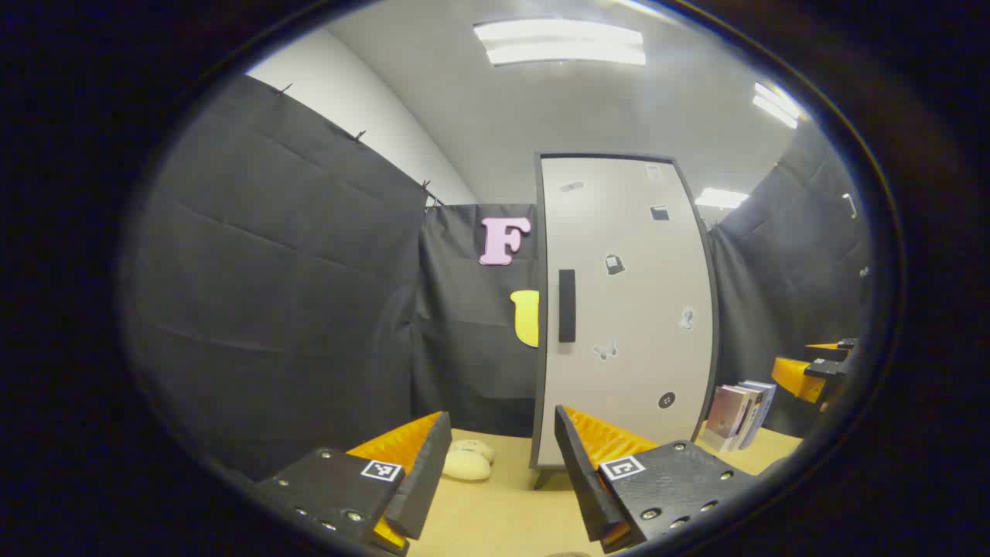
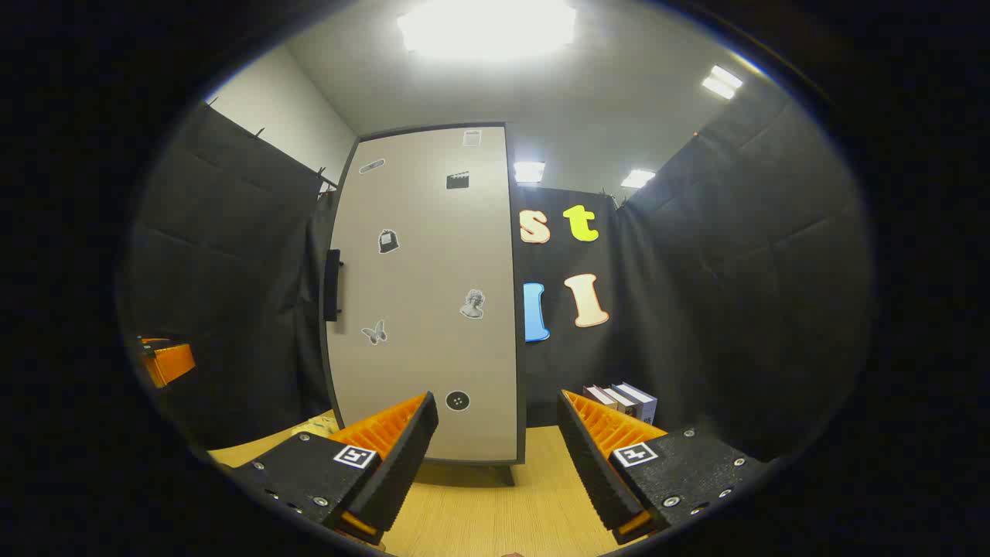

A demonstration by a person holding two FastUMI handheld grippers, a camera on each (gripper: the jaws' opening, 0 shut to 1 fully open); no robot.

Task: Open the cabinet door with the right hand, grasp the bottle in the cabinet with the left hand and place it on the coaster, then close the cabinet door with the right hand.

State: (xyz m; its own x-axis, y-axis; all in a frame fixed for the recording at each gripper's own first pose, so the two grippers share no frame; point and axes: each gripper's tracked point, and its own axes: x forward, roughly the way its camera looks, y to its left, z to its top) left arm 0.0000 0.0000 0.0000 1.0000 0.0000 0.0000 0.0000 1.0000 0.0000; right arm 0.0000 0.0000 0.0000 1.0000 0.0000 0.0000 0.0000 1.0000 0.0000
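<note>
Left gripper view:
- Left gripper [image 1: 503, 464]: fingers spread wide, holding nothing, low over the wooden table [image 1: 503, 518].
- Cabinet [image 1: 623, 309]: tall, pale, dark-edged, standing on the table straight ahead; door shut, flush in its frame.
- Handle [image 1: 567, 305]: dark vertical bar near the door's left edge, about mid-height.
- Stickers [image 1: 614, 264]: several small ones scattered over the door front.
- Coaster [image 1: 468, 463]: pale rounded piece lying flat on the table, left of the cabinet's foot, just beyond the left finger; exact make-up hard to tell.
- Books [image 1: 739, 414]: small row, leaning, at the cabinet's right side.
- Right gripper [image 1: 816, 367]: seen at far right edge, raised above table level, well apart from the cabinet; finger state impossible to tell from here.
- Bottle: presumably behind the shut door, hidden.

Right gripper view:
- Right gripper [image 2: 499, 456]: fingers spread wide, nothing between them, pointing at the lower part of the cabinet [image 2: 425, 294], not touching it.
- Handle [image 2: 332, 285]: on the door's left edge, up and left of the fingers.
- Books [image 2: 623, 402]: upright, right of the cabinet, against the black cloth wall [image 2: 735, 309].
- Left gripper [image 2: 166, 360]: partly visible at far left edge.
- Table [image 2: 479, 518]: light wood, under both fingers.
</note>
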